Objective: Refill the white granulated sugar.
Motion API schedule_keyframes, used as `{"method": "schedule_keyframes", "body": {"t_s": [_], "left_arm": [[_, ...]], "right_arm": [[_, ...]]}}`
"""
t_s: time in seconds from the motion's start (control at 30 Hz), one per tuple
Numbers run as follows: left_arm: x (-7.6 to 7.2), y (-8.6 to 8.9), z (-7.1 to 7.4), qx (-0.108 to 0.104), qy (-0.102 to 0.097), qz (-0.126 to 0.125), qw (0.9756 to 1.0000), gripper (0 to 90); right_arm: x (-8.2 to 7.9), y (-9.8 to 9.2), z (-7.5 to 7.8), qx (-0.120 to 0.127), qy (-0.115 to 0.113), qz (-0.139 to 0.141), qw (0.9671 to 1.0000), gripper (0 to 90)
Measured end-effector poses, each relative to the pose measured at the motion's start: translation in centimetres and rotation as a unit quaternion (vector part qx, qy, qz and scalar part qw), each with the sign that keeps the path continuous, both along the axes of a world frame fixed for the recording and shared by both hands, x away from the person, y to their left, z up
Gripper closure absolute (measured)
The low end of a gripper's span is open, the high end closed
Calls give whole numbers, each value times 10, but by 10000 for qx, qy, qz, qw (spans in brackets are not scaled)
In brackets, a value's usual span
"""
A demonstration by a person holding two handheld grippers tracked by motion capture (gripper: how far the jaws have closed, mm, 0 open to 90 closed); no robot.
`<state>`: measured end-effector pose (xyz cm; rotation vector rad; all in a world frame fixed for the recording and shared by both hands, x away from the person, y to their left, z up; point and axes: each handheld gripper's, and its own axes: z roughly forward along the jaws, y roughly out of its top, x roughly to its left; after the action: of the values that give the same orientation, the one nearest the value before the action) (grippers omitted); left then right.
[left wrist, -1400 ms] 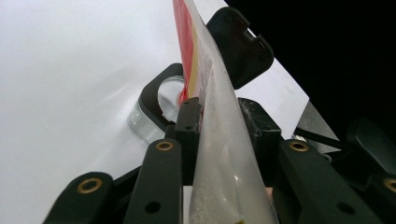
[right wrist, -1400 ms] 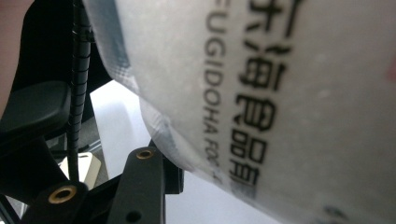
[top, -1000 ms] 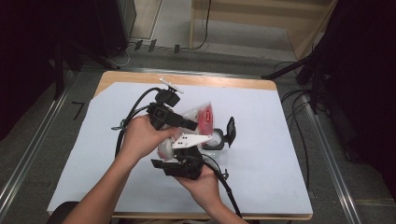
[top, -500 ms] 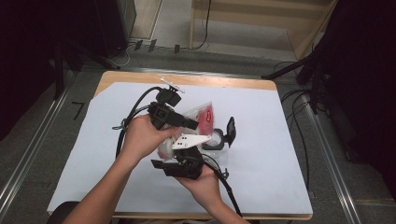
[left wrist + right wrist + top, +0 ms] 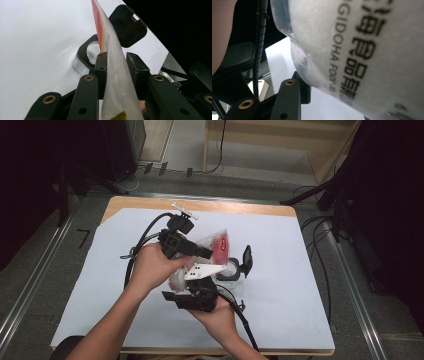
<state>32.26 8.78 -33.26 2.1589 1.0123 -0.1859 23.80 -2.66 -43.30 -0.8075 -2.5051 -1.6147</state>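
Observation:
A translucent plastic food bag (image 5: 218,244) with a red label and printed lettering is held up over the middle of the table between both grippers. My left gripper (image 5: 209,254) reaches in from the left, and its pads (image 5: 101,72) press the bag (image 5: 117,82) from both sides. My right gripper (image 5: 201,279) comes up from below under its grey plate. The bag (image 5: 362,50) bulges close against its visible pad (image 5: 303,91) and hides the other jaw. Just beyond the bag, a small clear jar (image 5: 229,270) with an open black hinged lid (image 5: 246,258) sits on the sheet.
A white sheet (image 5: 300,295) covers the wooden table (image 5: 240,208). A small white object (image 5: 184,211) lies near the far edge. Black cables trail from both grippers, and others run along the floor at the right (image 5: 320,250). Metal rails flank the table.

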Motion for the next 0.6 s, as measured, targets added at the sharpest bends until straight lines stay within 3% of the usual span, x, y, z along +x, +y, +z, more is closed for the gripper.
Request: {"method": "schedule_keyframes", "body": {"t_s": [0.6], "left_arm": [[-1, 0, 0, 22, -13, -9, 10000, 727]], "right_arm": [[-1, 0, 0, -17, -28, -15, 10000, 631]]}}
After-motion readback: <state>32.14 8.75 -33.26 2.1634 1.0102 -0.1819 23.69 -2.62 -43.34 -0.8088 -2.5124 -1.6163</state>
